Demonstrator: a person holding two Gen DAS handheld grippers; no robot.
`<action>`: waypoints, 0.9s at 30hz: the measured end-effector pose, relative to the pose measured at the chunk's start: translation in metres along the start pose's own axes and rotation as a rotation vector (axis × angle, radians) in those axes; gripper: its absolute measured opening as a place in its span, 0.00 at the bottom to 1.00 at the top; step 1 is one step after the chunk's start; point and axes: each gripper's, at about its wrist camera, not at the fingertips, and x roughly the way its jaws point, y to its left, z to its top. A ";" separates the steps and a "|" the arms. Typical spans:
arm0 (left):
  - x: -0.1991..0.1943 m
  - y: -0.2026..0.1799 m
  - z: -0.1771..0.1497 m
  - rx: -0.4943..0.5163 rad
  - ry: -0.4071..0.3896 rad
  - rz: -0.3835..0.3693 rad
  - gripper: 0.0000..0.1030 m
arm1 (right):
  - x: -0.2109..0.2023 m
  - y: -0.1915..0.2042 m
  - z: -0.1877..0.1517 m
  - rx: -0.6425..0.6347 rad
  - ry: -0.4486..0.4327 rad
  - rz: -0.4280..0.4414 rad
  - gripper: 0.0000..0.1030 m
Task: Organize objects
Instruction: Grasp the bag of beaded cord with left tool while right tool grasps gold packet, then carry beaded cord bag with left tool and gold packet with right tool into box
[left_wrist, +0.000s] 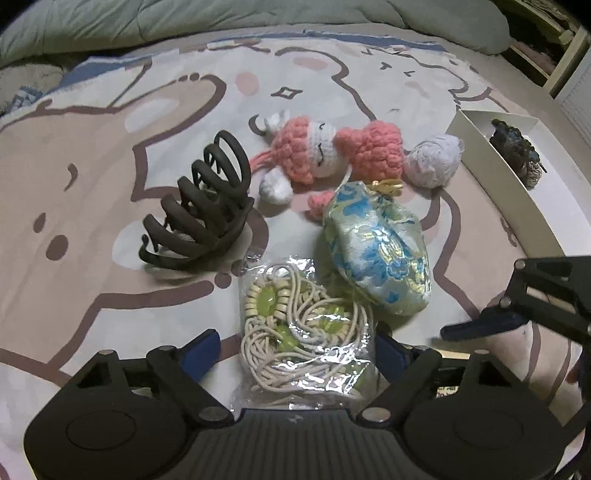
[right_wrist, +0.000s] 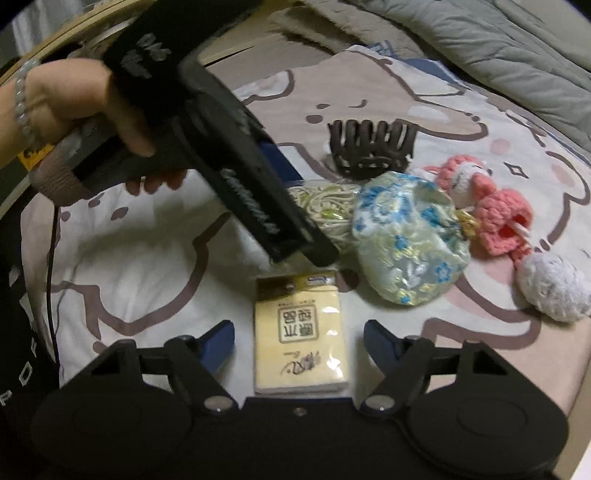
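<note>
My left gripper is open, its blue fingers on either side of a clear plastic bag of cream cord and green beads. Beyond it lie a brocade pouch, a dark hair claw and a pink crochet doll. My right gripper is open around a yellow tissue packet lying flat on the bed. The right wrist view also shows the pouch, the claw, the doll and the bead bag, partly hidden by the left gripper's body.
A white open box with a dark trinket inside sits at the right of the cartoon-print bedsheet. A grey quilt lies bunched at the back. The right gripper's finger shows at the left view's right edge.
</note>
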 end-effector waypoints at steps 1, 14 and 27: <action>0.002 0.000 0.001 -0.003 0.002 -0.003 0.83 | 0.001 0.001 0.001 -0.005 0.004 0.005 0.74; 0.010 -0.008 0.009 0.009 0.018 0.036 0.62 | 0.013 0.008 0.006 -0.069 0.052 -0.031 0.51; -0.033 0.007 0.003 -0.108 -0.069 0.042 0.55 | -0.028 -0.001 0.015 0.008 -0.014 -0.086 0.51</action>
